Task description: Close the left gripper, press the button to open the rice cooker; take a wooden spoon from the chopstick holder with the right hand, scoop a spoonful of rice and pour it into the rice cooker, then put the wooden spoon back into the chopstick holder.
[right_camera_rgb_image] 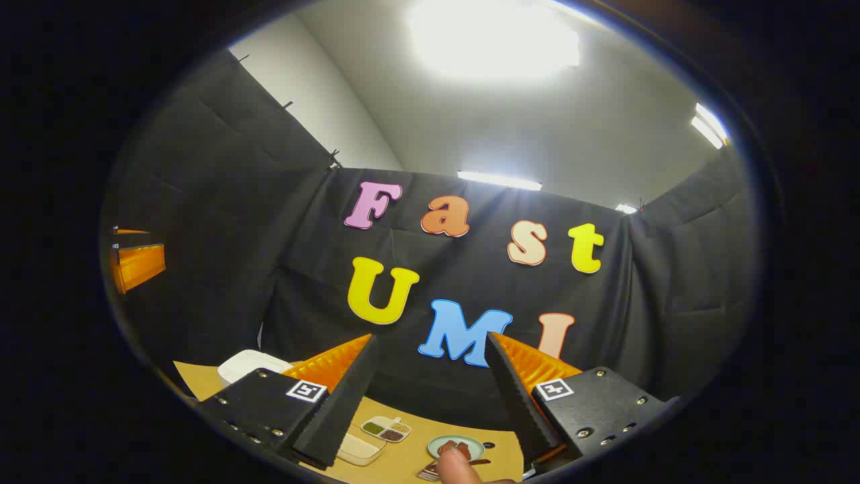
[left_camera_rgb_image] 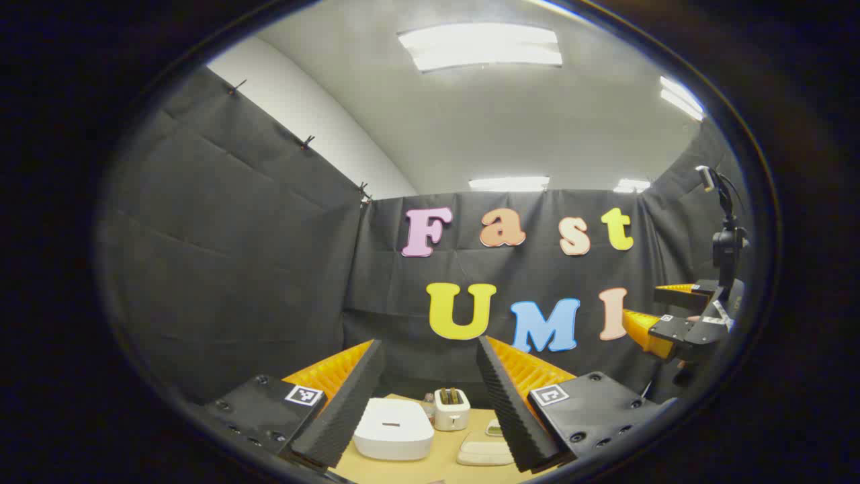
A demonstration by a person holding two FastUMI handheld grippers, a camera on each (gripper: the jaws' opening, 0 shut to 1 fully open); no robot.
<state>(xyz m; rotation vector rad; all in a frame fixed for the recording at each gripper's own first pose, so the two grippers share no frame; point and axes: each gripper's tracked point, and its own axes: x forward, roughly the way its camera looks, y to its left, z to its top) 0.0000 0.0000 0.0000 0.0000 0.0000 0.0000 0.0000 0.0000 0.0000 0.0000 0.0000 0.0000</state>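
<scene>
Down between my left gripper's [left_camera_rgb_image: 430,344] fingers in the left gripper view sits the white rice cooker [left_camera_rgb_image: 393,428], lid down, on the wooden table [left_camera_rgb_image: 443,470]. That gripper is open, holds nothing and hangs well above the cooker. My right gripper [left_camera_rgb_image: 678,323] floats at the far right of that view, level with the wall. In the right gripper view my right gripper [right_camera_rgb_image: 431,338] is open and holds nothing, high over the table [right_camera_rgb_image: 201,380]. The rice cooker [right_camera_rgb_image: 245,363] lies low on the left, and the left gripper [right_camera_rgb_image: 134,262] shows at the left edge.
Behind the cooker stands a white toaster [left_camera_rgb_image: 451,408], with a flat white container [left_camera_rgb_image: 485,452] to its right. The right gripper view has a divided tray of grains [right_camera_rgb_image: 386,428], a clear box [right_camera_rgb_image: 359,449], a pale plate [right_camera_rgb_image: 455,446] with brown pieces, and a fingertip [right_camera_rgb_image: 458,468].
</scene>
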